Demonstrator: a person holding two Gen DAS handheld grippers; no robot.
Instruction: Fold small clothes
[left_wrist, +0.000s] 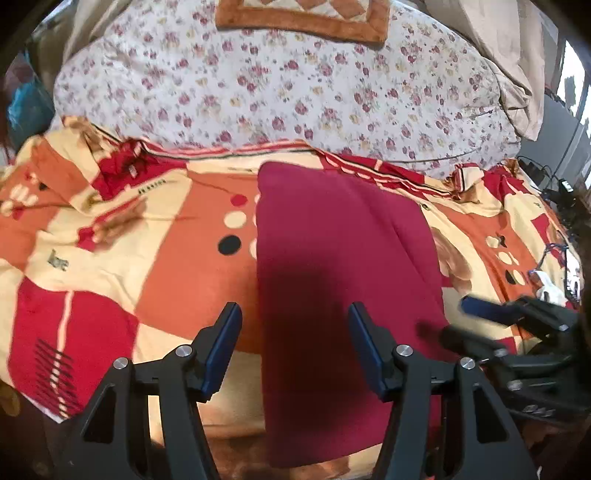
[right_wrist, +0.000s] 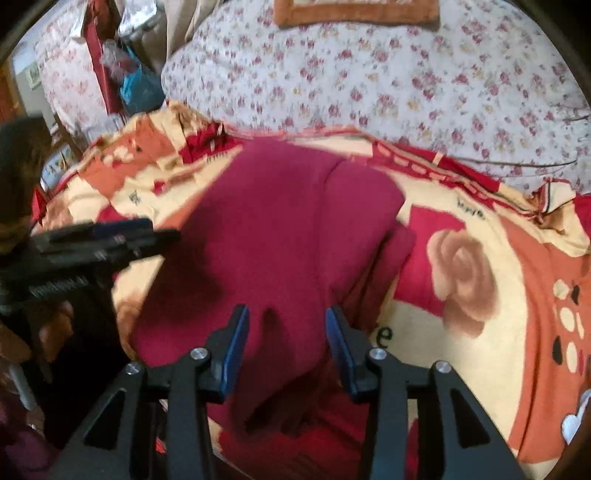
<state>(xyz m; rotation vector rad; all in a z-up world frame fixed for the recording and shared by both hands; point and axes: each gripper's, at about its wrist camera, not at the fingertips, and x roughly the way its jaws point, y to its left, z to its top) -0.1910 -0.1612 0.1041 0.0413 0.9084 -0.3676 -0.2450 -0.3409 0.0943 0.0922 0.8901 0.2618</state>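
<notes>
A maroon garment (left_wrist: 340, 236) lies folded into a long strip on the patterned red, orange and cream bedspread (left_wrist: 110, 240). My left gripper (left_wrist: 293, 314) hovers over the strip's near left edge, open, its blue pads clear of the cloth. To its right my right gripper (left_wrist: 461, 321) shows blurred. In the right wrist view the garment (right_wrist: 288, 214) runs away from me, with a second layer showing along its right side. My right gripper (right_wrist: 287, 317) stands open above the near end; fabric shows in the gap, but the pads do not press on it. The left gripper (right_wrist: 159, 230) reaches in from the left.
A white quilt with small flowers (left_wrist: 280, 85) is heaped behind the bedspread, with a brown-bordered cushion (left_wrist: 303, 22) on top. Beige cloth (left_wrist: 517, 74) hangs at the back right. Cables and small items (left_wrist: 557, 188) lie at the bed's right edge. A blue bag (right_wrist: 136, 88) sits at the far left.
</notes>
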